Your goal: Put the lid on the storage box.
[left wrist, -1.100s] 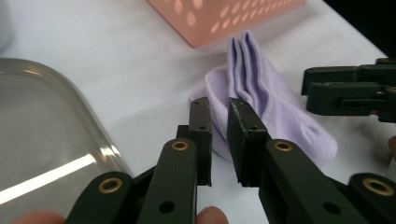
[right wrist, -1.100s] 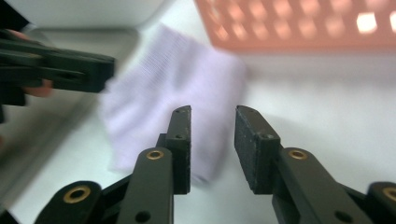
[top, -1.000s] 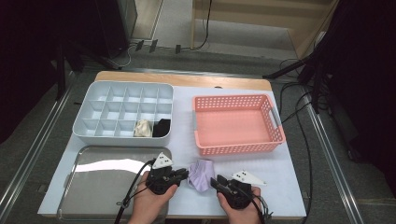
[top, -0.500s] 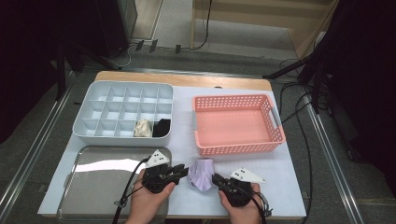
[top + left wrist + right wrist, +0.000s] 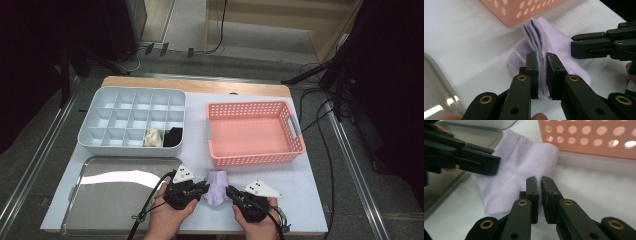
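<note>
Lilac sock (image 5: 216, 186) at near edge of surface (image 5: 310, 200), just in front of pink basket (image 5: 252, 132) and right of steel tray (image 5: 120, 192). Left tool (image 5: 542, 75) just closing again after a brief easing — pads now clamped on the sock's stacked ribbed cuff edges. Right tool (image 5: 538, 195) closed down from half a second back and steady, nipping the opposite end. Against the earlier frames, sock more bunched between the two. Judgement: both ends secured — ready for folding or lift toward divided bin (image 5: 132, 120).
</note>
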